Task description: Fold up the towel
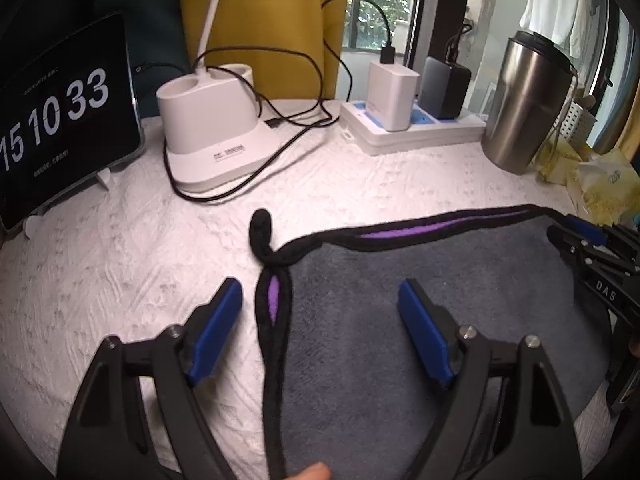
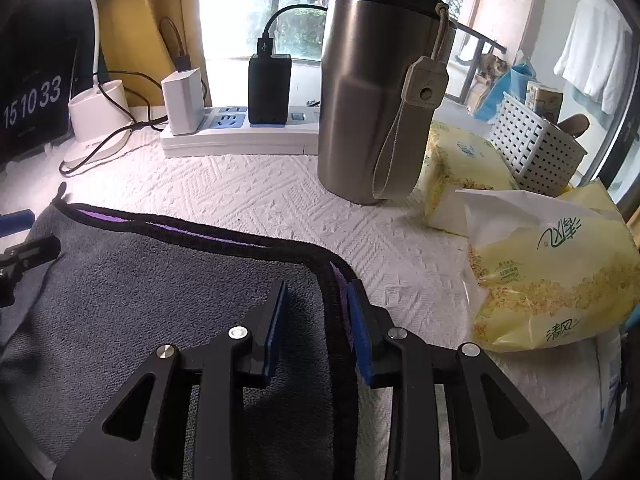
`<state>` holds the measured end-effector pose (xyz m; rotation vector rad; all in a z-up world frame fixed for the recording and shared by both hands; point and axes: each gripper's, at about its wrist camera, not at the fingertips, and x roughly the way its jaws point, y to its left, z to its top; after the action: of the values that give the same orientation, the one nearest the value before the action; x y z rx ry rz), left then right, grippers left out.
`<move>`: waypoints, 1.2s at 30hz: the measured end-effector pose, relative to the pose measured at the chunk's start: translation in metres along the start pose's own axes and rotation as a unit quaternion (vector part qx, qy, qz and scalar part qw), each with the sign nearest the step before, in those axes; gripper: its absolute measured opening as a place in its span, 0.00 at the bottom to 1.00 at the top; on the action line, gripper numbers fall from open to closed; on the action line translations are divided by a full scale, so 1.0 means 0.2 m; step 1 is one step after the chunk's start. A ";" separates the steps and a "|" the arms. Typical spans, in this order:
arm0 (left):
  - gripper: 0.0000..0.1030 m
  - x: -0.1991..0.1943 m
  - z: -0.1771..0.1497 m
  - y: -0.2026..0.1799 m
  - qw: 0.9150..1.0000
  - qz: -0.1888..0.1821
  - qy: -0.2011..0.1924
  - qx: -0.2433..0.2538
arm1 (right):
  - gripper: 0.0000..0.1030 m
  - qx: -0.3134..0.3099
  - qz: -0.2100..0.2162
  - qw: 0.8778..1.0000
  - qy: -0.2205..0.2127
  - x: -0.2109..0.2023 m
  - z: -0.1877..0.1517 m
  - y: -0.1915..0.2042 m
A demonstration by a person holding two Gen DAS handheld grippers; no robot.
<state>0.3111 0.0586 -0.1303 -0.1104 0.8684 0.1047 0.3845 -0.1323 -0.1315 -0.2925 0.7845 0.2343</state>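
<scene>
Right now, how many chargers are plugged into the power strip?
2. A white charger sits toward the left end of the power strip, and a black charger stands just right of it. The steel tumbler may hide more.

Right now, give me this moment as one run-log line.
towel: folded, flat on table | left gripper: open, straddling left hem | right gripper: narrowed around right hem, grip unclear | tumbler: behind

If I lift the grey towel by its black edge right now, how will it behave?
The towel would probably droop; its black trim already lies wavy and doubled, so it looks floppy. Its plush pile should grip the blue pads rather than slip. It likely weighs little.
</scene>
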 end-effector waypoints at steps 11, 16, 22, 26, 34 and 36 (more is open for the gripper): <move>0.84 -0.12 -0.01 -0.01 1.000 0.000 -0.025 0.000 | 0.42 0.006 -0.002 1.000 -0.012 -0.08 -0.01 -0.01; 0.84 -0.15 -0.02 -0.02 1.000 -0.001 -0.029 0.001 | 0.42 0.007 0.002 1.000 -0.016 -0.13 -0.03 0.01; 0.84 -0.22 -0.06 -0.02 0.999 -0.007 -0.036 -0.003 | 0.42 0.009 0.004 1.000 -0.021 -0.19 -0.04 0.02; 0.84 -0.27 -0.08 -0.01 0.999 -0.011 -0.040 -0.014 | 0.42 0.009 0.005 1.000 -0.024 -0.23 -0.06 0.03; 0.84 -0.37 -0.11 0.00 0.998 -0.015 -0.050 -0.018 | 0.42 0.006 0.006 0.999 -0.031 -0.32 -0.09 0.07; 0.84 -0.40 -0.12 0.01 0.998 -0.016 -0.054 -0.019 | 0.42 0.006 0.006 0.999 -0.033 -0.35 -0.10 0.08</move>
<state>0.2417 0.0530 -0.0852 -0.1527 0.7566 0.0967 0.3198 -0.1315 -0.0973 -0.2676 0.7223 0.2501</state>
